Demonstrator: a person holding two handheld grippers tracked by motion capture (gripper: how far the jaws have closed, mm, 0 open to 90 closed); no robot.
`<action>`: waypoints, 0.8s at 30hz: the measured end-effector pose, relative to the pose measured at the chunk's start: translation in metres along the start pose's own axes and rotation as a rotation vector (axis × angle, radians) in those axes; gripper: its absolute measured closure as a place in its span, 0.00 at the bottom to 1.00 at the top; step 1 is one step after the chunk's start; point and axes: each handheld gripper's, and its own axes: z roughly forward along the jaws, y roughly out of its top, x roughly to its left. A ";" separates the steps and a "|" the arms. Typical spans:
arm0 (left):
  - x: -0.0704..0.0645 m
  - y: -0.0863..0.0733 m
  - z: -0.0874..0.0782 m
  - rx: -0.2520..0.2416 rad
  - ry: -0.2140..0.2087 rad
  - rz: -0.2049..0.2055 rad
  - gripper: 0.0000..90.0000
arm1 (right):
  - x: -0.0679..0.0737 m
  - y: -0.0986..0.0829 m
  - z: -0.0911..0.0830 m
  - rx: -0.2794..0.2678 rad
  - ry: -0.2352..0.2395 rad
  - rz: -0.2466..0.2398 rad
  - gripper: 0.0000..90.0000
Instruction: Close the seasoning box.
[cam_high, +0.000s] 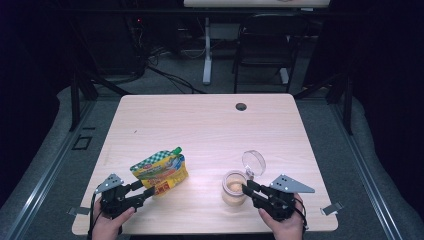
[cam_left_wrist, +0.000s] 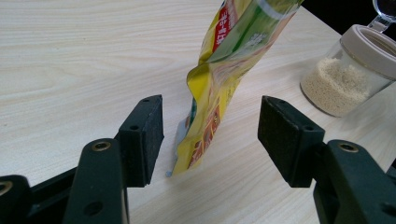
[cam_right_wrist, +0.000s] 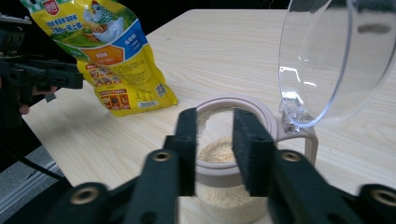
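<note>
A yellow and green spouted pouch (cam_high: 160, 170) stands tilted on the table's near left. My left gripper (cam_high: 143, 189) is open around its lower corner; in the left gripper view the pouch (cam_left_wrist: 219, 88) hangs between the two jaws of the gripper (cam_left_wrist: 210, 135) without touching either pad. To the right stands a clear jar (cam_high: 234, 189) holding pale granules, its clear hinged lid (cam_high: 253, 162) flipped up. My right gripper (cam_high: 248, 188) sits at the jar's near right side. In the right gripper view its jaws (cam_right_wrist: 215, 149) stand slightly apart before the jar's rim (cam_right_wrist: 261, 112), gripping nothing.
The light wooden table (cam_high: 210, 125) has a cable hole (cam_high: 241, 106) at the far edge. A black chair (cam_high: 262, 45) and a desk leg (cam_high: 207, 50) stand beyond the table. The lid (cam_right_wrist: 327, 60) rises close above the right jaws.
</note>
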 end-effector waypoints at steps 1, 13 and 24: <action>-0.001 0.000 0.000 0.012 0.000 0.004 0.46 | 0.000 0.001 -0.002 0.005 -0.006 -0.002 0.88; -0.001 0.002 0.000 0.013 0.008 0.005 0.46 | -0.010 0.004 -0.013 0.021 -0.039 0.020 1.00; -0.005 0.003 -0.001 0.018 0.010 0.026 0.46 | -0.023 0.012 -0.029 0.003 -0.089 0.052 1.00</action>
